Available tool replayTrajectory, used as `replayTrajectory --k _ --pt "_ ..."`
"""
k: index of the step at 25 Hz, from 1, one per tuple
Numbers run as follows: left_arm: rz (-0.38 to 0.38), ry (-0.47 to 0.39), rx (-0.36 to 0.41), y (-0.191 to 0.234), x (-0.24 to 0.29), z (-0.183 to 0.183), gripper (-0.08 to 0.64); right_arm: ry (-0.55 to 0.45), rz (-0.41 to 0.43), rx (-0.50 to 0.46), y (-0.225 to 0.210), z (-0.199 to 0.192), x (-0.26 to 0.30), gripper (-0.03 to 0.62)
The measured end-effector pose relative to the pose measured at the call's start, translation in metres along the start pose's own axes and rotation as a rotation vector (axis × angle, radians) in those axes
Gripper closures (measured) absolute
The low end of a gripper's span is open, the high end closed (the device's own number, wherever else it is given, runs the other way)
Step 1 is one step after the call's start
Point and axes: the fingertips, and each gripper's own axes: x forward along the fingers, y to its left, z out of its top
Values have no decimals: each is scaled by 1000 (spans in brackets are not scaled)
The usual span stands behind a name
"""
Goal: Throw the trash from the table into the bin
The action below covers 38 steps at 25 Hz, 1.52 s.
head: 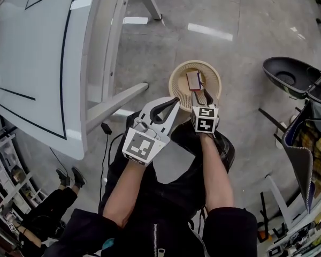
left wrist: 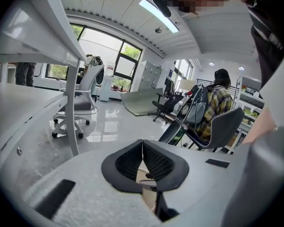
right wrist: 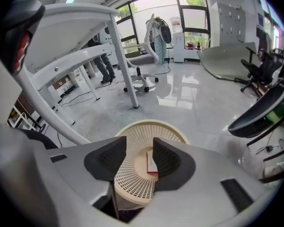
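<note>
A box lies in the bin, so that piece looks done. The right gripper hangs above it, jaws apart and empty; the left gripper is pinched together, empty. No trash shows on the table
</note>
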Motion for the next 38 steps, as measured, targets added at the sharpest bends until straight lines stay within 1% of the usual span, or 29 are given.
replayTrajectory --k 2,4,6,7,10,14,15,19,23,27,28,30,32,35,38 --pt "-17 -4 11 -7 -7 11 551 -10 -8 -11 3 12 -20 447" --pt "-30 -8 13 -11 -13 27 551 -30 -27 -26 4 29 -39 519" --pt "-45 -15 12 -18 -18 46 551 -51 -47 -43 7 45 -61 566" --pt "-52 -19 11 -22 -22 56 551 -60 -50 -49 9 51 -73 577" --pt "-68 -30 11 -33 -29 85 551 -70 -35 -55 18 67 -102 583" --pt "-80 -37 6 -46 -42 120 551 -93 -19 -39 30 91 -141 583" --pt "-80 -40 11 -48 -45 128 551 -107 -14 -36 33 99 -151 583" --pt "-81 -48 -8 -56 -58 161 551 -167 -7 -31 46 134 -194 583" --pt "-104 -77 31 -69 -73 197 551 -233 -18 -10 57 171 -244 583" --pt "-110 -88 -2 -81 -95 240 551 -308 -37 22 73 207 -305 583" --pt "-113 -94 1 -84 -101 251 551 -329 -43 26 77 216 -322 583" --pt "-124 -111 45 -89 -112 275 551 -376 -55 36 85 236 -355 583" --pt "-142 -134 120 -97 -125 298 551 -423 -59 51 94 251 -388 583" --pt "-168 -182 182 -112 -145 331 551 -503 -59 64 110 274 -434 583" --pt "-178 -196 194 -118 -163 351 551 -578 -63 49 128 297 -476 583"
